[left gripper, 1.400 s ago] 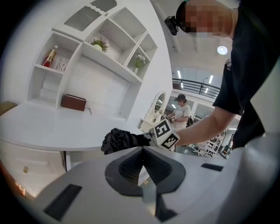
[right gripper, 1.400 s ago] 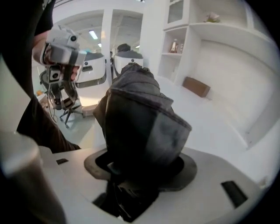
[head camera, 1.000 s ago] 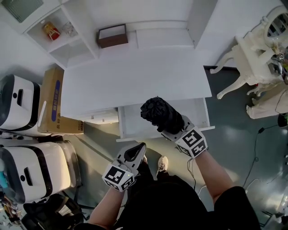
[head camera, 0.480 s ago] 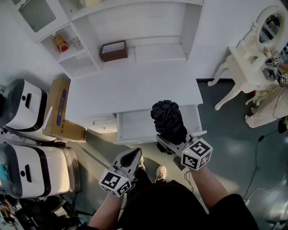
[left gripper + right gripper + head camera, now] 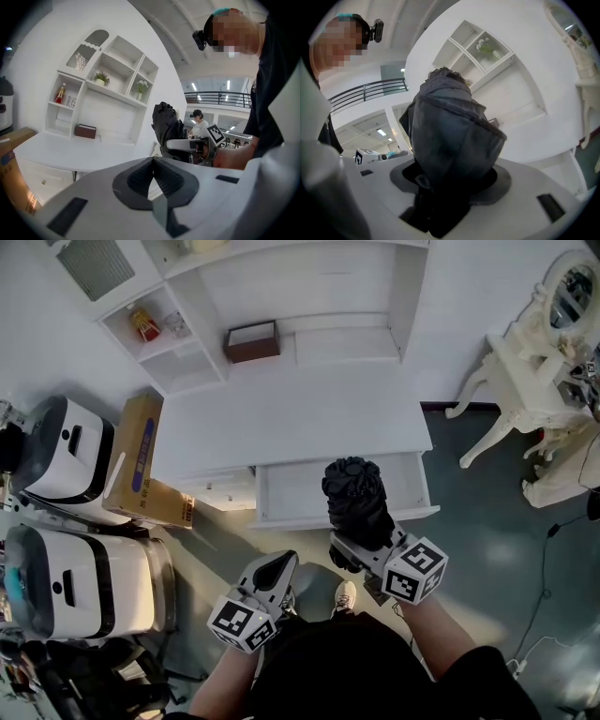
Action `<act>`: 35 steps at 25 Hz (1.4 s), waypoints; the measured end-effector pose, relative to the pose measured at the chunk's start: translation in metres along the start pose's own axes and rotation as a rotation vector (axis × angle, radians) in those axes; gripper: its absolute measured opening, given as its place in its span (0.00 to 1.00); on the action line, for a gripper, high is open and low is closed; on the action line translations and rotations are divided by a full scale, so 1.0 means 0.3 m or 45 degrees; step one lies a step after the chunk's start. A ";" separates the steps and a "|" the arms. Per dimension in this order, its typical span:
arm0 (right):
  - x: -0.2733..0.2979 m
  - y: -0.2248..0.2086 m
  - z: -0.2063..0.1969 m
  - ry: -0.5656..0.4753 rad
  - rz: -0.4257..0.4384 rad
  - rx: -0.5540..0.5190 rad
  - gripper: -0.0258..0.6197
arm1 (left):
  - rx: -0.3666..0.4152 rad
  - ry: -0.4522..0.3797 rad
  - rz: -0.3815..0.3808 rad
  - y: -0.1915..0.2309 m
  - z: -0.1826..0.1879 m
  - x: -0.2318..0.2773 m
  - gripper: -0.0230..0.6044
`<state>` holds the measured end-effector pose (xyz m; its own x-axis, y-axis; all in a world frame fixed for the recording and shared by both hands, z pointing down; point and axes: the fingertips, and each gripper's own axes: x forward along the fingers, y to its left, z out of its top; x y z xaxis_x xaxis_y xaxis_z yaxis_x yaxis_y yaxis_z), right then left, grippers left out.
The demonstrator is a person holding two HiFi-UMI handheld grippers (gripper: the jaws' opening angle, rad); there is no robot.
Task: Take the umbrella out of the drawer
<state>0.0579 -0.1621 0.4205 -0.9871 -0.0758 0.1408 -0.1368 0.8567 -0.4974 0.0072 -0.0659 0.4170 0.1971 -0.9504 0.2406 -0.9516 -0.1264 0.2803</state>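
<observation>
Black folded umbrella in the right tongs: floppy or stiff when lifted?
The umbrella cloth looks loose and crumpled, so probably squashy outside. It stands upright from the right tongs, suggesting a stiff core.

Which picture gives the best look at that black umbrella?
The head view: most of the folded umbrella shows, gripped by the right tool over the open drawer. The right gripper view shows only its fabric close up; the left gripper view shows it small.
</observation>
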 end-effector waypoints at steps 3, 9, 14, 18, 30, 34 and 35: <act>0.018 0.046 -0.008 -0.013 -0.002 0.015 0.43 | 0.007 0.001 -0.011 0.020 0.012 -0.035 0.04; 0.067 0.149 -0.046 -0.056 -0.050 0.045 0.43 | 0.032 0.018 -0.094 0.065 0.014 -0.124 0.04; 0.117 0.253 -0.091 -0.095 -0.123 0.063 0.43 | 0.050 0.018 -0.173 0.112 0.018 -0.234 0.04; 0.141 0.351 -0.122 -0.116 -0.171 0.043 0.43 | 0.049 0.012 -0.222 0.143 0.008 -0.323 0.04; 0.191 0.559 -0.260 -0.169 -0.341 0.050 0.43 | 0.041 0.027 -0.400 0.212 -0.049 -0.522 0.04; 0.186 0.610 -0.307 -0.186 -0.396 0.059 0.43 | 0.049 0.039 -0.460 0.217 -0.071 -0.565 0.04; 0.184 0.622 -0.317 -0.191 -0.407 0.063 0.43 | 0.049 0.043 -0.473 0.217 -0.074 -0.574 0.04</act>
<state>-0.0143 0.0423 0.4170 -0.8944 -0.4134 0.1707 -0.4411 0.7520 -0.4897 -0.0835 0.0958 0.4145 0.5377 -0.8278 0.1600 -0.8218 -0.4721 0.3192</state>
